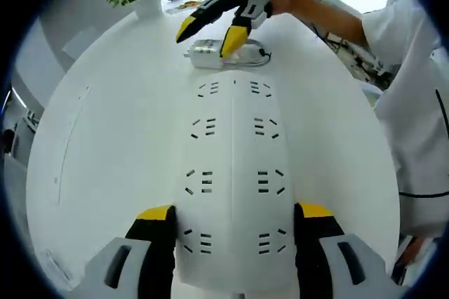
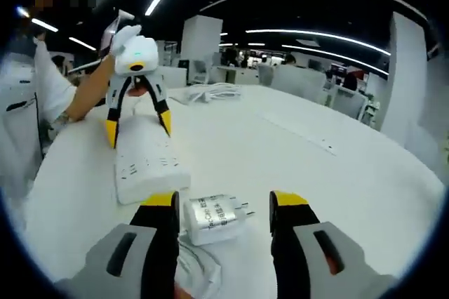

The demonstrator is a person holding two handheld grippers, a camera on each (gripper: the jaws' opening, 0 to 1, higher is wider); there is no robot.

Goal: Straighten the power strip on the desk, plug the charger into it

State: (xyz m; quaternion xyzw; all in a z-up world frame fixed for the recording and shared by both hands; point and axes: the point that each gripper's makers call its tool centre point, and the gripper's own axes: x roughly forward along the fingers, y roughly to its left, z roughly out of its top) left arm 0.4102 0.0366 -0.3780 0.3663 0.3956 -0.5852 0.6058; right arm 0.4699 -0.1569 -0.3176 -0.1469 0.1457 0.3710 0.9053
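The charger carries a printed label too small to read; it lies on its side on the desk, prongs pointing away from the power strip. The right gripper stands wide open around it, not touching. The power strip runs lengthwise away from the left gripper, whose open jaws straddle its near end.
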